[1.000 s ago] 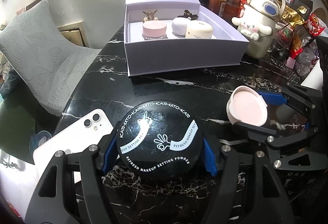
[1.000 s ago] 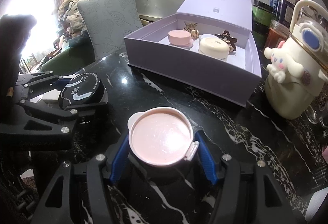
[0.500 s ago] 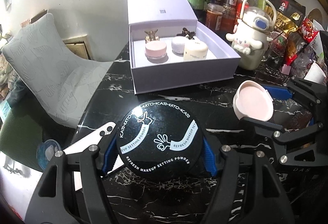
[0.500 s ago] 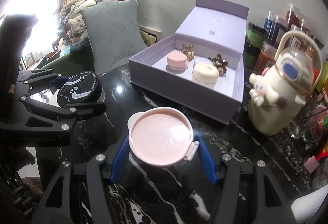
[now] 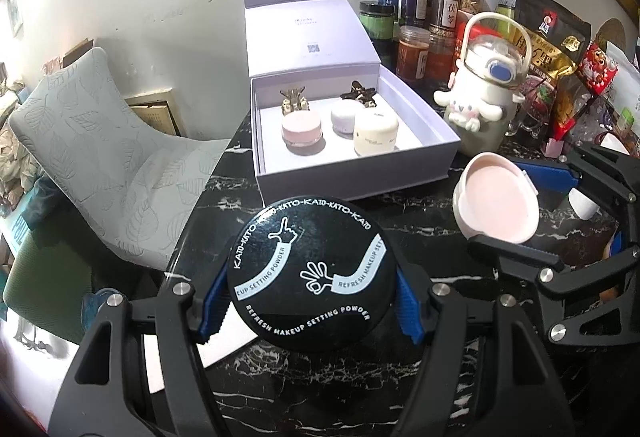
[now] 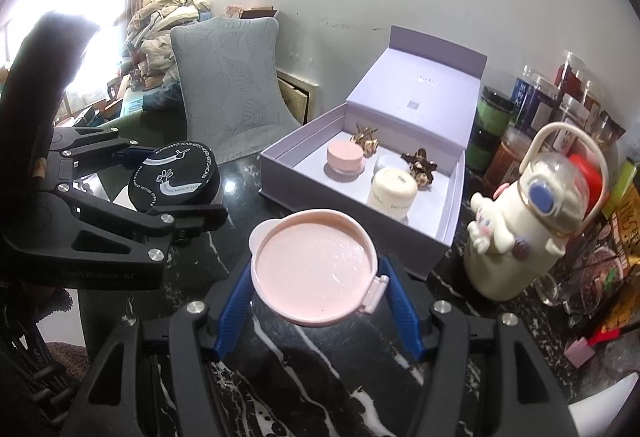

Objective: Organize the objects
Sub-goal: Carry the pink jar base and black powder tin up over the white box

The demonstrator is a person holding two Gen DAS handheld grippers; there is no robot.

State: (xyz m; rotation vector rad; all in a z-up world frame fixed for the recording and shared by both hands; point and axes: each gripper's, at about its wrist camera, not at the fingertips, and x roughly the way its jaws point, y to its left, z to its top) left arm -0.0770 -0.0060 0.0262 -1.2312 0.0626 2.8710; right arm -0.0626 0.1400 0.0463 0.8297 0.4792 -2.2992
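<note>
The left gripper [image 5: 310, 301] is clamping a black powder jar [image 5: 311, 275]; the right gripper [image 6: 316, 311] is gripping a pink compact [image 6: 314, 273] near the open box [image 6: 352, 193]

Both grippers are being seen as the same build. The left gripper [image 5: 310, 303] is showing matte black linkage arms with triangular cutouts, silver round screws at the joints, and blue ribbed pads [image 5: 214, 299] lining the fingers. The right gripper [image 6: 316, 311] is being shown with identical black arms, silver screws and blue ribbed pads [image 6: 234, 311]. Faint embossed lettering is being made out on the left gripper's body at 9 o'clock in the right wrist view, unreadable.
</note>
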